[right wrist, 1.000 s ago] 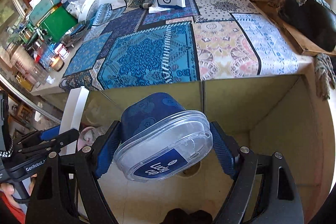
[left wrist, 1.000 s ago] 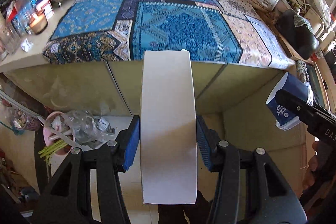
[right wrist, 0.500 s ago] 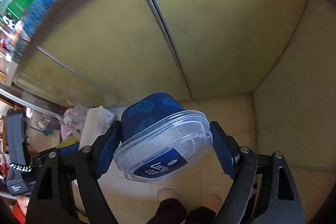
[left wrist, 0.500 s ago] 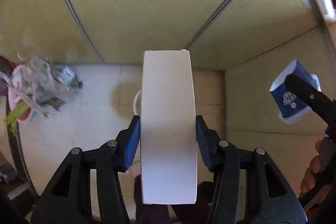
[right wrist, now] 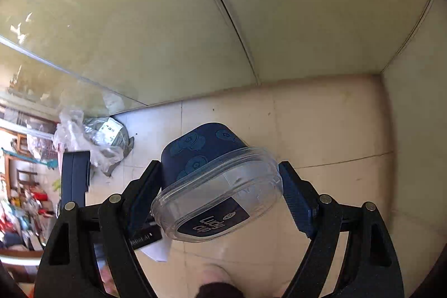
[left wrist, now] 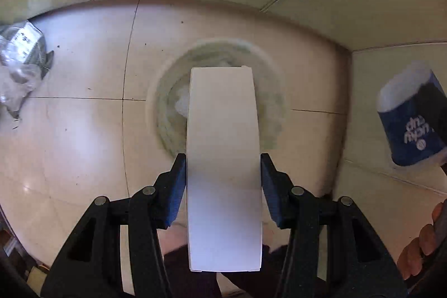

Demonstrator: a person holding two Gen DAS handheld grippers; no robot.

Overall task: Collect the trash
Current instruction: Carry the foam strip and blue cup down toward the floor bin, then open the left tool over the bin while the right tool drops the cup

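Observation:
My left gripper [left wrist: 223,180] is shut on a long white cardboard box [left wrist: 223,158] and holds it over a round pale-green bin [left wrist: 268,102] on the tiled floor. My right gripper [right wrist: 220,186] is shut on a dark blue "Lucky cup" paper cup [right wrist: 206,158] with a clear plastic lid; the cup also shows in the left wrist view [left wrist: 410,119] at the right edge, held in the air beside the bin. The left gripper shows partly in the right wrist view [right wrist: 75,175].
Crumpled clear plastic bags [left wrist: 19,60] lie on the floor at left, also in the right wrist view [right wrist: 92,138]. Pale yellow-green cabinet panels [right wrist: 167,18] rise behind and to the right, forming a corner.
Both grippers have tilted down and lowered from the table toward the floor. The bin has come into view under the white box. Both still hold their objects.

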